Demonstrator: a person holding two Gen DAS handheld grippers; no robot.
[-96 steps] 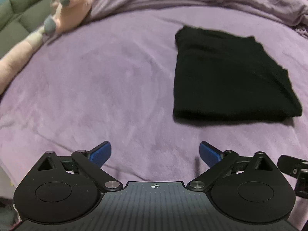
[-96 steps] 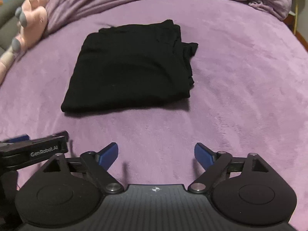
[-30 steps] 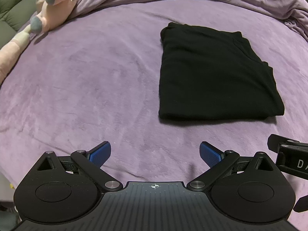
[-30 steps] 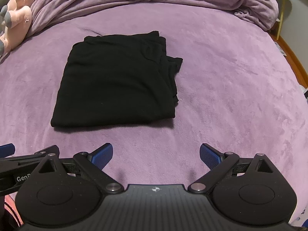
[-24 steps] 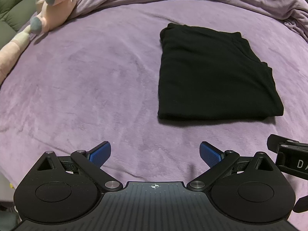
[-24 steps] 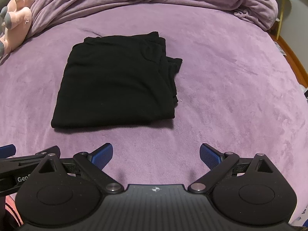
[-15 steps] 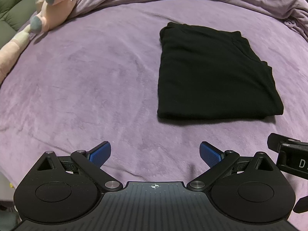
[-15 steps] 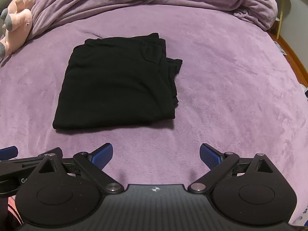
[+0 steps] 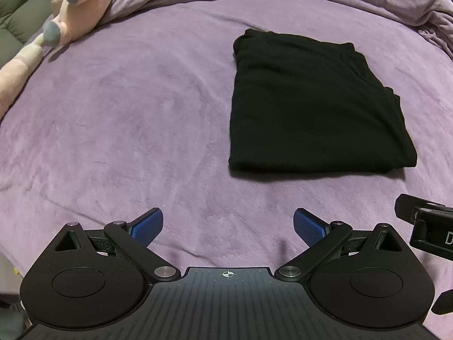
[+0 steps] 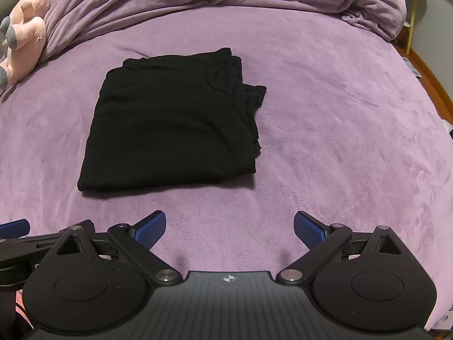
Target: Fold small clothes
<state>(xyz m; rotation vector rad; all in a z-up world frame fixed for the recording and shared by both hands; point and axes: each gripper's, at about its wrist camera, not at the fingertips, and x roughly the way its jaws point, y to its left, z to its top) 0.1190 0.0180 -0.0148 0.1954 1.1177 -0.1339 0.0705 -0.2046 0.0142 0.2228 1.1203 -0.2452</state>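
folded black garment [image 10: 170, 119] flat on purple blanket [image 10: 339, 130], L tool [image 9: 228, 225] & R tool [image 10: 229, 226] both wide, holding nothing

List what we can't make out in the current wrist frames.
- Black garment: both views show flat black, so type and layer count are unreadable; its underside is hidden against the purple blanket.
- Pink plush toy: cut off by the left edge in both views.
- Right gripper lettering in the left view: cropped at the right edge.
- Items beyond the bed's right side, right view: too small.

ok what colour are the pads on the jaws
Blue pads, with a fine textured surface; clearest in the right wrist view.
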